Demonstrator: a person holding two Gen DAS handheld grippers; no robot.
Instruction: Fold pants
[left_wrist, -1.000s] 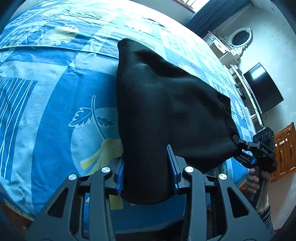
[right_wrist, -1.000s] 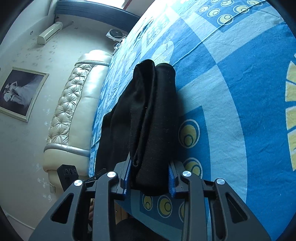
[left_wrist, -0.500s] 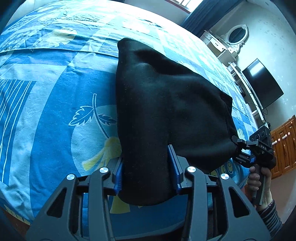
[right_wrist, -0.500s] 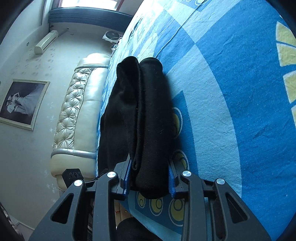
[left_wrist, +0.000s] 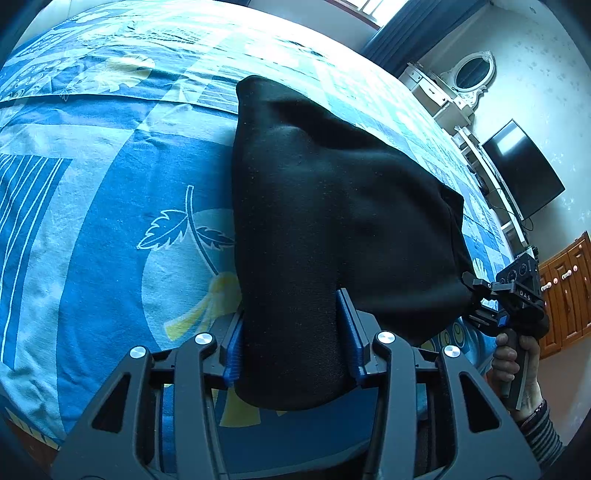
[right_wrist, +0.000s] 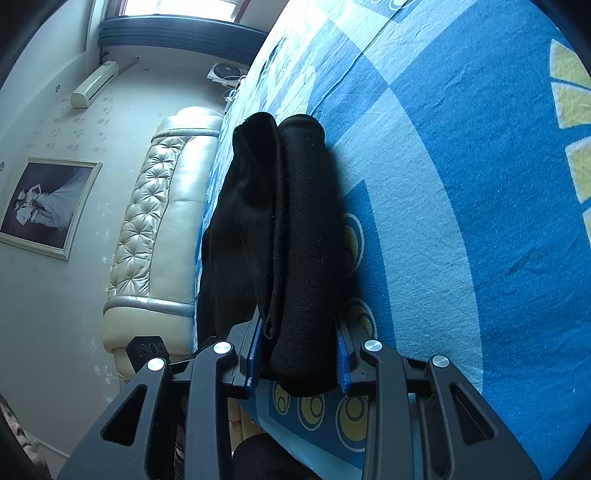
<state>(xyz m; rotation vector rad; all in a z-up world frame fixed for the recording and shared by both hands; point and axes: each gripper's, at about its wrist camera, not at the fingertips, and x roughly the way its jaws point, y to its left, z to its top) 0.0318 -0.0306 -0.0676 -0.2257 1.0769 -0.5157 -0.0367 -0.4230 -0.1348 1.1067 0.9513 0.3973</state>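
- My left gripper (left_wrist: 293, 341) and right gripper (right_wrist: 300, 356) each clamped the black pants (left_wrist: 332, 206), whose folds hid both grips' fingertips.
- The pants lay on the blue bedspread (left_wrist: 92, 206); a television (left_wrist: 524, 168) stood beyond.

The black pants (left_wrist: 332, 206) sit a little farther onto the bedspread (left_wrist: 92, 221) than a second ago. In the right wrist view the folded stack (right_wrist: 295, 229) rises higher in frame and stands more upright, with the headboard (right_wrist: 159, 229) swung closer. The right gripper (left_wrist: 480, 299) hangs slightly lower at the cloth's corner.
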